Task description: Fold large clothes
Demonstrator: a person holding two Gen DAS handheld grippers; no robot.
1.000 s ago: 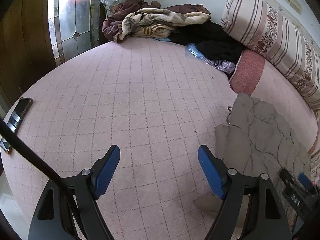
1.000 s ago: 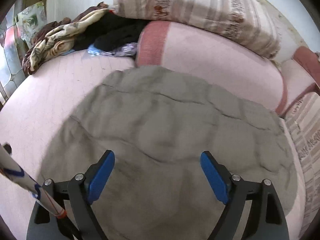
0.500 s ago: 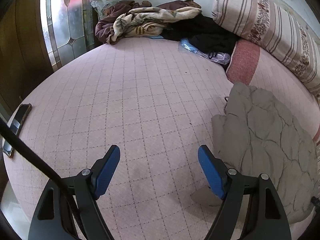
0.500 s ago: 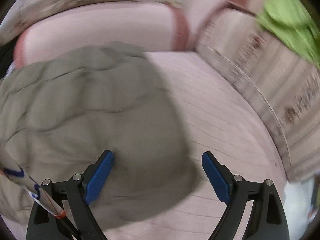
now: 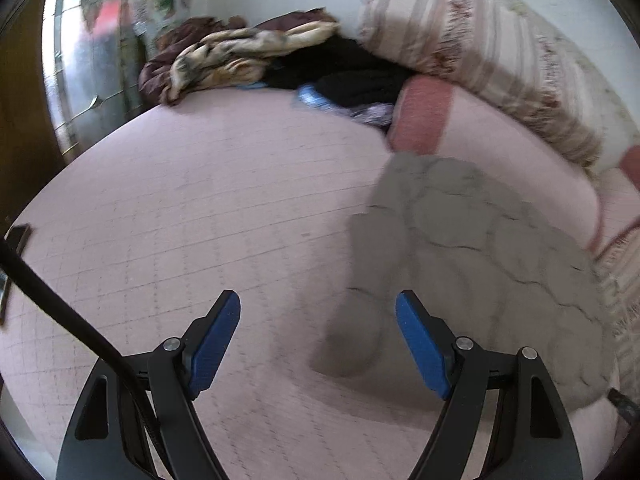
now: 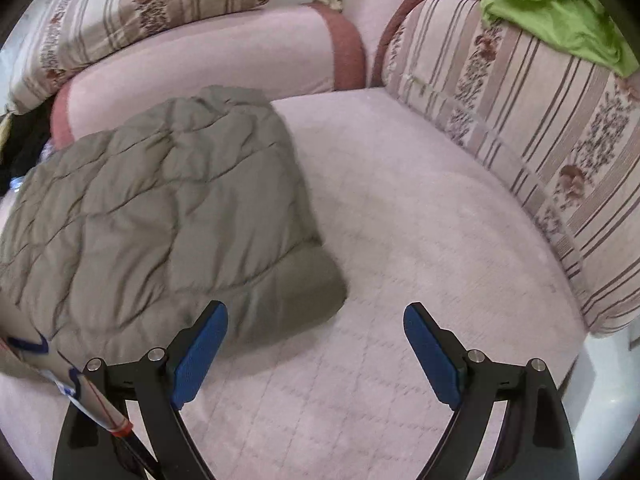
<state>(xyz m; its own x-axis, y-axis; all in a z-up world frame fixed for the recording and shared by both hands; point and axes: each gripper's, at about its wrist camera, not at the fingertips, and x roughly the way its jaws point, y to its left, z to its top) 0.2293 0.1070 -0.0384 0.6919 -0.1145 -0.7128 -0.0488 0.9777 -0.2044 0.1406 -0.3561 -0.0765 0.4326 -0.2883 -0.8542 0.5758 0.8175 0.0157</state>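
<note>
**Tools hover empty over a folded jacket**

Left tool (image 5: 318, 340) and right tool (image 6: 316, 354) both gape wide, holding nothing. Beyond them a grey quilted jacket (image 6: 160, 216) lies bundled on the pink bed (image 6: 400, 240). Folding looks finished, or needs a fresh grip on an edge. Only the left view shows the far clothes heap (image 5: 240, 56); only the right shows green cloth (image 6: 552, 12).
</note>
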